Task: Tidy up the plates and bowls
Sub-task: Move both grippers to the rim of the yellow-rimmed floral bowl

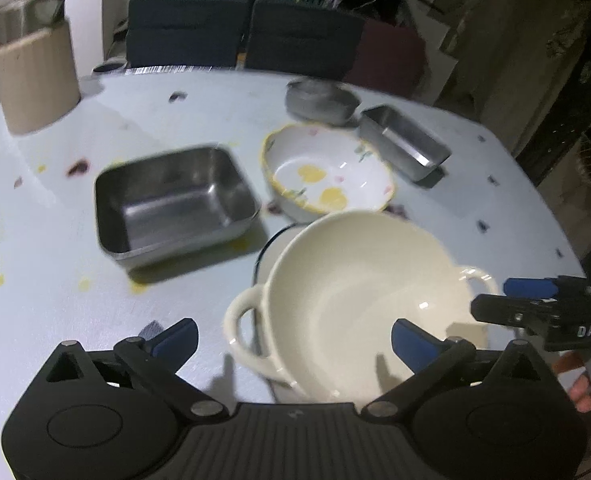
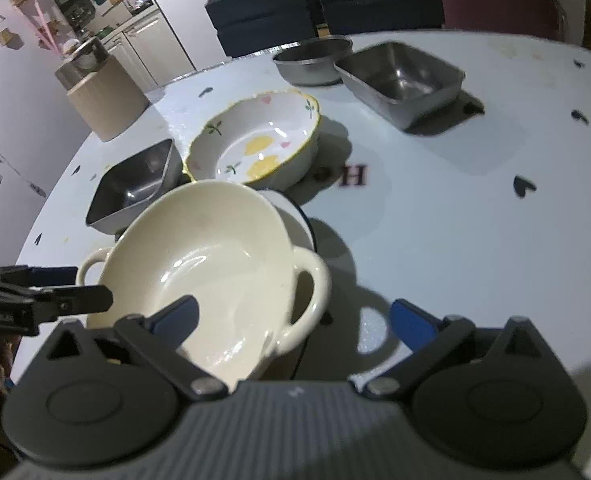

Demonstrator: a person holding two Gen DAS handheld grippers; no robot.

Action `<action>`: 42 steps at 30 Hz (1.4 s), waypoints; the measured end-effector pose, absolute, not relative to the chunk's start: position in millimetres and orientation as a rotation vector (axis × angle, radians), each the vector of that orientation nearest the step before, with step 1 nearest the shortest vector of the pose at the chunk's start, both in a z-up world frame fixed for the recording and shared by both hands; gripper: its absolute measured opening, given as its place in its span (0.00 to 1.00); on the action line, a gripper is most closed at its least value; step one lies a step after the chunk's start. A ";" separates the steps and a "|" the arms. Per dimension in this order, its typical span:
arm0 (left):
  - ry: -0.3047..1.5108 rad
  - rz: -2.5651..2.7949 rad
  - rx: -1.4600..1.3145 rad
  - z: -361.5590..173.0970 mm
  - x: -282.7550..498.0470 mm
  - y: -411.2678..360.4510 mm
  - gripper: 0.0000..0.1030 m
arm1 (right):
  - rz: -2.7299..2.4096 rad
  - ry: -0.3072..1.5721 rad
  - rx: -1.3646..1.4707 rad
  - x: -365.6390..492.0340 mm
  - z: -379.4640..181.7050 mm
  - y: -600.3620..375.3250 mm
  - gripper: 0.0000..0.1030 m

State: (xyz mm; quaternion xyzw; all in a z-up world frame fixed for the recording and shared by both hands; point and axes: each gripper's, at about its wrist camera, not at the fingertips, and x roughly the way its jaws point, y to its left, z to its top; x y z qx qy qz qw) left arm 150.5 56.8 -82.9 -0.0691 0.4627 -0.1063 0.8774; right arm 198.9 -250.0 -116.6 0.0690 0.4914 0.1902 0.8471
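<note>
Nearest both cameras, on the pale blue tablecloth (image 1: 35, 240) with small dark heart marks: a glossy cream ceramic bowl with two loop handles (image 1: 359, 300), sitting tilted inside a white dish with a dark blue rim (image 2: 299, 216), of which only an edge shows. Left gripper (image 1: 293, 338) spread wide, blue-padded fingers (image 1: 175, 338) standing apart on either side of the near left handle and rim, pressing on nothing, holding nothing. Right gripper (image 2: 293, 316) likewise wide open and empty, one blue pad over the cream bowl's inside, the other off to the side above bare cloth beyond the right handle. Seen from each wrist, the tip of the other gripper just beside the bowl's far handle, not gripping it. Just behind the cream bowl, a white scalloped bowl with a yellow rim and yellow lemon prints (image 1: 327, 172), upright. To its left, a square stainless steel pan (image 1: 175, 204), empty. Further back, a round stainless steel bowl (image 1: 321, 100) and, just beside it, a rectangular stainless steel container (image 1: 405, 142). At the far left edge of the table, a tall beige ribbed canister (image 1: 35, 72) with metal pieces standing in it. Beyond the table, dark blue chair backs (image 1: 187, 28).
</note>
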 end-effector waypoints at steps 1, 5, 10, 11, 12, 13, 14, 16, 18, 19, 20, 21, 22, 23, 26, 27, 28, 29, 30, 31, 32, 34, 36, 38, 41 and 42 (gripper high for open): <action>0.947 -0.233 -0.141 -76.3 149.6 54.6 1.00 | 0.404 1.023 0.139 196.8 -113.2 -250.3 1.00; 0.868 -0.251 -0.138 -53.0 149.7 45.1 1.00 | 0.418 0.939 0.147 190.9 -92.7 -255.6 1.00; 0.782 -0.246 -0.123 -33.6 163.6 33.7 1.00 | 0.410 0.847 0.191 193.1 -70.7 -265.3 1.00; 0.773 -0.241 -0.123 -31.9 167.9 32.9 1.00 | 0.399 0.824 0.211 194.5 -66.5 -268.2 1.00; 0.767 -0.236 -0.126 -30.5 173.4 32.4 1.00 | 0.384 0.792 0.233 195.7 -62.6 -271.5 1.00; 0.762 -0.231 -0.128 -29.1 180.7 31.6 1.00 | 0.365 0.764 0.247 197.6 -59.4 -274.1 1.00; 0.756 -0.226 -0.131 -28.1 187.5 31.1 1.00 | 0.347 0.748 0.254 201.5 -57.0 -276.0 1.00; 0.740 -0.210 -0.130 -27.2 199.7 31.4 1.00 | 0.321 0.731 0.265 209.3 -52.9 -279.2 1.00; 0.721 -0.200 -0.131 -26.6 212.5 31.4 1.00 | 0.292 0.723 0.278 218.5 -51.0 -280.4 1.00; 0.714 -0.197 -0.135 -26.5 220.5 31.7 1.00 | 0.278 0.725 0.283 224.0 -50.3 -280.5 1.00; 0.711 -0.190 -0.137 -27.4 227.7 31.4 1.00 | 0.267 0.727 0.288 230.5 -50.0 -280.0 1.00; 0.709 -0.185 -0.137 -28.3 234.2 31.6 1.00 | 0.258 0.729 0.293 236.8 -49.7 -279.2 1.00; 0.709 -0.181 -0.135 -29.9 242.0 31.6 1.00 | 0.251 0.729 0.297 242.4 -49.7 -278.2 1.00; 0.710 -0.179 -0.132 -31.8 248.1 31.3 1.00 | 0.242 0.731 0.299 249.2 -49.7 -276.8 1.00; 0.726 -0.183 -0.115 -40.1 265.6 30.3 0.98 | 0.193 0.743 0.309 265.1 -52.5 -271.6 1.00; 0.736 -0.178 -0.105 -43.5 271.1 29.8 0.95 | 0.175 0.750 0.315 269.5 -54.6 -270.3 1.00; 0.750 -0.175 -0.092 -47.4 277.2 29.2 0.93 | 0.160 0.760 0.319 273.4 -58.1 -269.2 1.00; 0.762 -0.174 -0.082 -50.9 282.0 29.4 0.89 | 0.148 0.771 0.325 279.7 -60.9 -267.9 1.00; 0.775 -0.170 -0.073 -55.4 286.9 30.1 0.85 | 0.141 0.783 0.329 285.7 -64.1 -266.8 1.00; 0.788 -0.163 -0.067 -59.8 291.8 30.8 0.83 | 0.136 0.790 0.331 287.3 -66.6 -265.7 1.00; 0.802 -0.157 -0.062 -64.1 297.1 32.1 0.79 | 0.133 0.798 0.333 293.1 -70.2 -265.0 1.00; 0.824 -0.149 -0.063 -72.0 305.4 35.1 0.72 | 0.114 0.814 0.323 303.6 -77.1 -262.9 1.00; 0.852 -0.142 -0.066 -79.7 313.9 38.5 0.62 | 0.086 0.832 0.298 312.1 -83.9 -259.1 1.00; 0.873 -0.138 -0.059 -86.3 320.4 39.3 0.57 | 0.100 0.858 0.288 319.6 -91.9 -256.2 1.00; 0.902 -0.137 -0.042 -95.9 329.4 38.7 0.49 | 0.204 0.908 0.340 329.4 -102.1 -256.4 0.99; 0.908 -0.139 -0.037 -98.6 332.3 38.8 0.47 | 0.208 0.919 0.356 332.0 -104.5 -256.3 0.98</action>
